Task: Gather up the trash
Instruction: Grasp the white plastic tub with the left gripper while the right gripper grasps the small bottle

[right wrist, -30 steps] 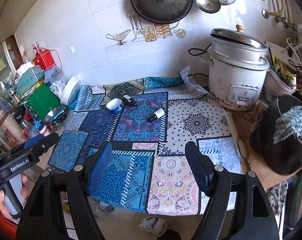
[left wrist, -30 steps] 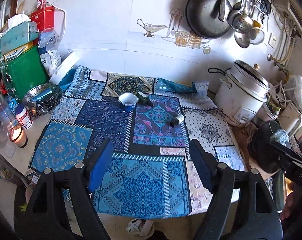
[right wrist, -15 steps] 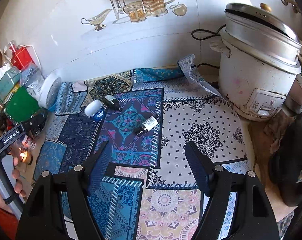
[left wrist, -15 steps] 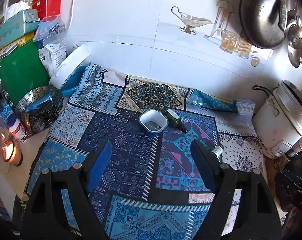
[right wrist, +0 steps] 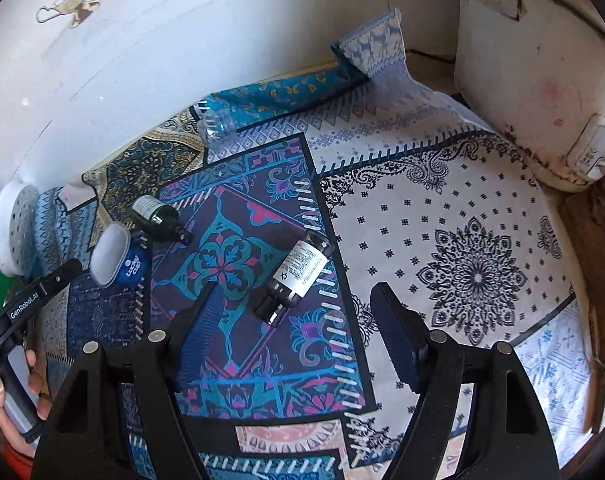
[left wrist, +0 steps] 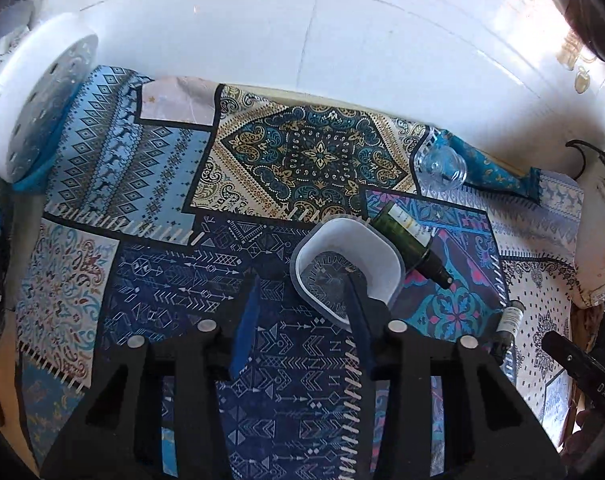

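Note:
An empty white plastic tub point(left wrist: 348, 264) stands on the patterned cloth; it also shows in the right wrist view point(right wrist: 109, 254). My left gripper point(left wrist: 304, 286) is open, its right finger reaching into the tub and its left finger outside the near rim. A dark green bottle point(left wrist: 412, 240) lies just right of the tub. A dark bottle with a white label point(right wrist: 296, 276) lies on its side just ahead of my open right gripper point(right wrist: 294, 304), between the fingertips' line. A clear plastic bottle point(right wrist: 218, 124) lies near the wall.
A white rice cooker point(right wrist: 542, 64) stands at the right on the patterned tablecloth point(right wrist: 462, 220). A white perforated disc point(left wrist: 34, 96) leans at the far left by the tiled wall. The left gripper's handle point(right wrist: 22, 312) shows at the right view's left edge.
Both grippers moved forward and down toward the table. The left one closed in on the white tub and narrowed its opening; the right one came up to the labelled bottle.

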Motion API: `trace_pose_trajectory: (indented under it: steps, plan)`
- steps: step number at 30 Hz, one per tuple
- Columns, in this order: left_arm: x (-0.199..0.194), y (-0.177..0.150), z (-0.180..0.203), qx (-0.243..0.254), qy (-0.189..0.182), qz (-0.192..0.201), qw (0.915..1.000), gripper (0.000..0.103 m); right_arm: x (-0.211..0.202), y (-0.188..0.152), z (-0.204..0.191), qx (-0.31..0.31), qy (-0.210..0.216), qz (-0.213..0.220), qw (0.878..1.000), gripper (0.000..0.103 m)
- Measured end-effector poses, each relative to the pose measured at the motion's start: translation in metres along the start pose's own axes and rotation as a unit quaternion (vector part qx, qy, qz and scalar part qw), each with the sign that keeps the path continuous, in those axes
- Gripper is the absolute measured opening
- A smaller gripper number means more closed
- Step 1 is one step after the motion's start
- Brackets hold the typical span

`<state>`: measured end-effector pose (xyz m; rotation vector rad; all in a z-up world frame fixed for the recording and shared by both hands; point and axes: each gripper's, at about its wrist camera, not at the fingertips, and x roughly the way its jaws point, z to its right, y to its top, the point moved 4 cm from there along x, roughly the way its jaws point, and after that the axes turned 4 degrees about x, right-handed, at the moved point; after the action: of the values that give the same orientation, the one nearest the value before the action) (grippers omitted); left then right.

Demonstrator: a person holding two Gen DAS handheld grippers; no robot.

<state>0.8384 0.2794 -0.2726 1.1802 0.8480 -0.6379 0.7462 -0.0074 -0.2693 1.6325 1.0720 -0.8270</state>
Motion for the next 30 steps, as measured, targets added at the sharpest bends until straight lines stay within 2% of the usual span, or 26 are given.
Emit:
trace_pose_trajectory:
  steps: [3,7,10,12,13,16,20,24,30]
  plan:
    - [0.019,0.005,-0.002,0.001,-0.002,-0.006,1.0000,0.032,0.022,0.003,-0.002,0.010,-0.012,-0.011,1.000,0.070]
    - [0.036,0.007,-0.005,-0.012,-0.010,-0.017,0.9998,0.026,0.039,0.004,-0.001,0.013,-0.028,-0.016,0.999,0.057]
    - [0.044,0.005,-0.006,-0.020,-0.012,-0.025,0.9994,0.012,0.048,0.002,0.003,0.018,-0.025,-0.023,0.999,0.045]
    - [0.044,0.005,-0.005,-0.019,-0.010,-0.023,0.9995,0.011,0.047,0.001,0.004,0.014,-0.024,-0.018,0.999,0.039]
    - [0.043,0.004,-0.003,-0.016,-0.010,-0.022,0.9996,0.010,0.047,0.001,0.004,0.010,-0.021,-0.019,1.000,0.032]
    - [0.033,0.004,0.004,-0.006,-0.006,-0.013,0.9999,0.008,0.045,-0.003,0.006,0.000,-0.013,-0.024,1.000,0.026]
    - [0.011,0.000,0.016,0.013,0.017,0.004,0.9998,0.007,0.033,-0.011,0.010,-0.007,-0.008,-0.024,1.000,0.026]
    - [-0.017,-0.011,0.028,0.019,0.027,0.022,0.9992,0.007,0.002,-0.018,0.014,-0.030,0.002,-0.010,1.000,0.026]
    - [-0.072,-0.045,0.048,-0.002,0.045,0.059,0.9972,0.007,-0.056,-0.030,0.025,-0.081,0.032,0.024,0.996,0.026]
